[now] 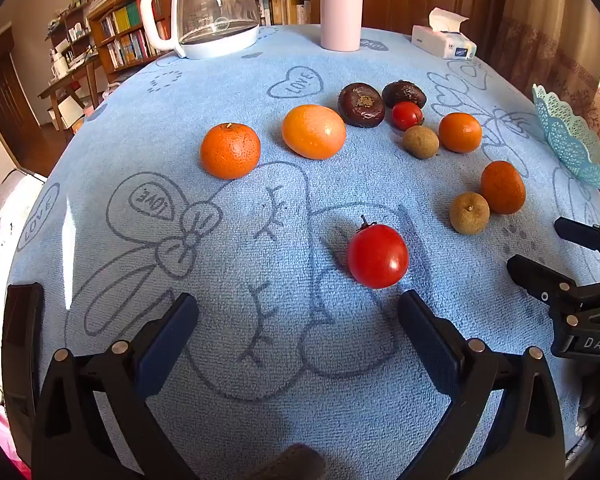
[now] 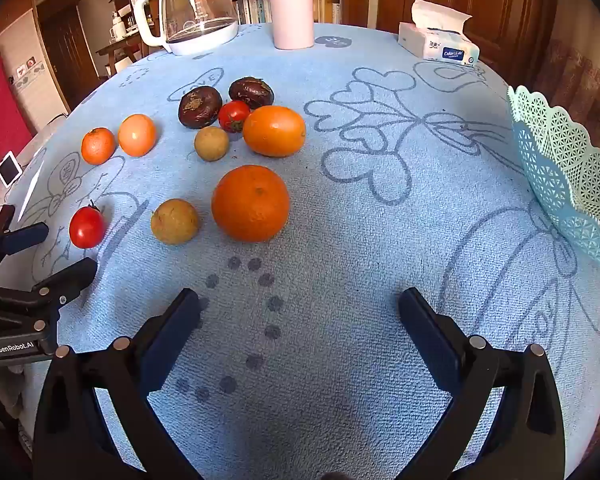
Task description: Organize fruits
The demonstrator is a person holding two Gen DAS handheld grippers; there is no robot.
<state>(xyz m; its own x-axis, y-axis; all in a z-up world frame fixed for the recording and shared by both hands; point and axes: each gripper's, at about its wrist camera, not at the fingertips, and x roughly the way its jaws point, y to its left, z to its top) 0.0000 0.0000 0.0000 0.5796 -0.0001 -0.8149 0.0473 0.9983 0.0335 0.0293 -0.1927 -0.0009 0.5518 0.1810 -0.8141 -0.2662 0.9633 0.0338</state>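
Fruit lot: left gripper (image 1: pixel 298 308) and right gripper (image 2: pixel 300 304) both released, empty; nearest tomato (image 1: pixel 377 256) lower-centre, basket (image 2: pixel 568 184) at right edge; round fruit likely rolls if nudged by a finger during approach.

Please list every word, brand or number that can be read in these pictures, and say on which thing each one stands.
"LOVE": printed in hearts on the blue tablecloth.
"GenRobot.AI": on the left gripper body, seen from the right wrist view.
"DAS": cut off at the frame edge, on the right gripper body.
"Color&Life": on the tissue pack.
Kettle logo and book spines: too small to read.
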